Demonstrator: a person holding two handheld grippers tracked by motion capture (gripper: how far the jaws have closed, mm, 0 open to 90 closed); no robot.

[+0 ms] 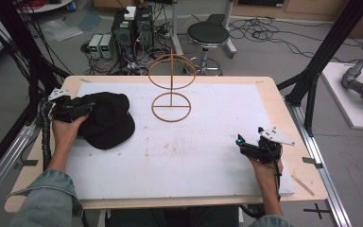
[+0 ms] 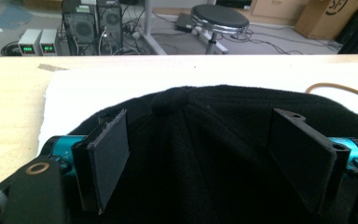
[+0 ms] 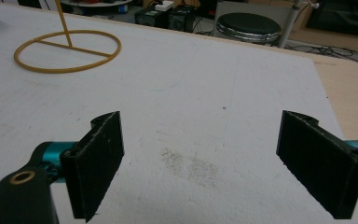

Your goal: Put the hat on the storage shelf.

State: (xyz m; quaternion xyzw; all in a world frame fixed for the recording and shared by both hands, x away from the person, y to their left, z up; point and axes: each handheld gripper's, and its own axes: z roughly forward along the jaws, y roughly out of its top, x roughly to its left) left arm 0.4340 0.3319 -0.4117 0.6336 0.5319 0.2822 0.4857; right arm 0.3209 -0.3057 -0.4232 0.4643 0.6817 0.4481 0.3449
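One black cap (image 1: 105, 119), one wooden stand (image 1: 171, 85).

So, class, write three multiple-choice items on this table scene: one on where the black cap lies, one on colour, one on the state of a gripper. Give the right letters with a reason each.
1. Where does the black cap lie on the white mat?
A. At the person's left
B. At the person's right
C. On the hat stand

2. What colour is the hat stand?
A. Blue
B. Tan wood
C. Silver

3. How do the jaws of the left gripper stand?
A. Shut tight on the cap
B. Wide apart, over the cap
C. Shut on the stand

Answers: 1 A, the high view shows the cap by the left hand; 2 B, both its rings are tan; 3 B, the left gripper view shows the pads spread with the cap's crown between them.
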